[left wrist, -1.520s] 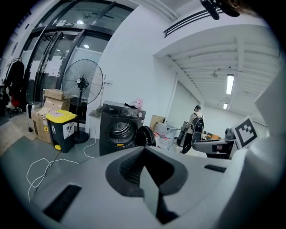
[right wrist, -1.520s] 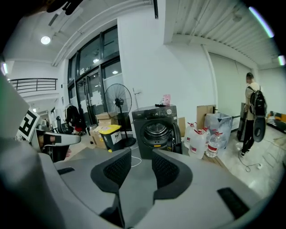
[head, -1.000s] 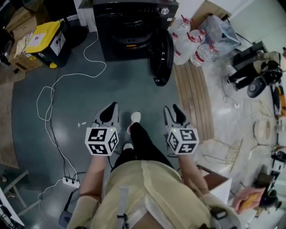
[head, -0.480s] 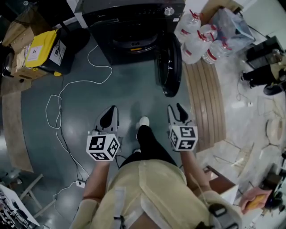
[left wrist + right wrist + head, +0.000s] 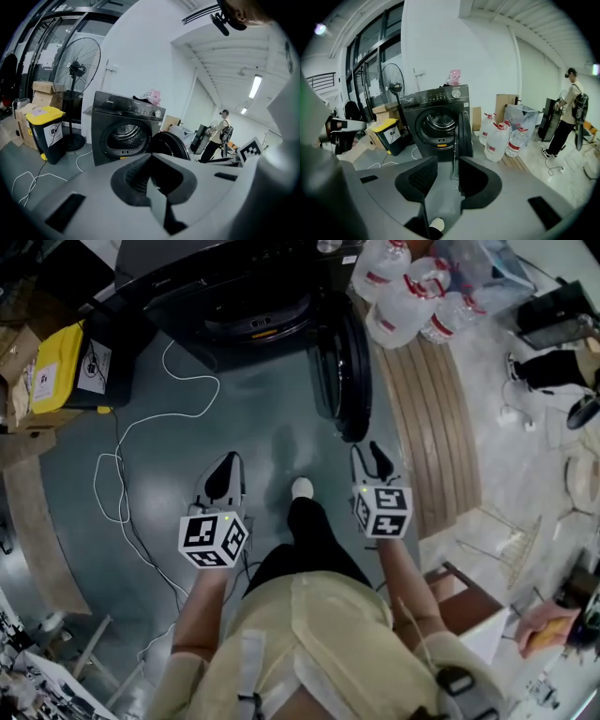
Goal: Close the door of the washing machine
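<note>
Before open door (image 5: 342, 371), left gripper (image 5: 230, 461) pressed together, right gripper (image 5: 366, 454) spread, fan (image 5: 76, 70) gripper-view only.

Past our left gripper (image 5: 152, 177), its jaws together with nothing between them, we see the dark washing machine (image 5: 105, 119) with its round door (image 5: 171, 146) swung open at its right, and a yellow-lidded bin (image 5: 47, 133) and standing fan (image 5: 79, 70) at its left.
</note>
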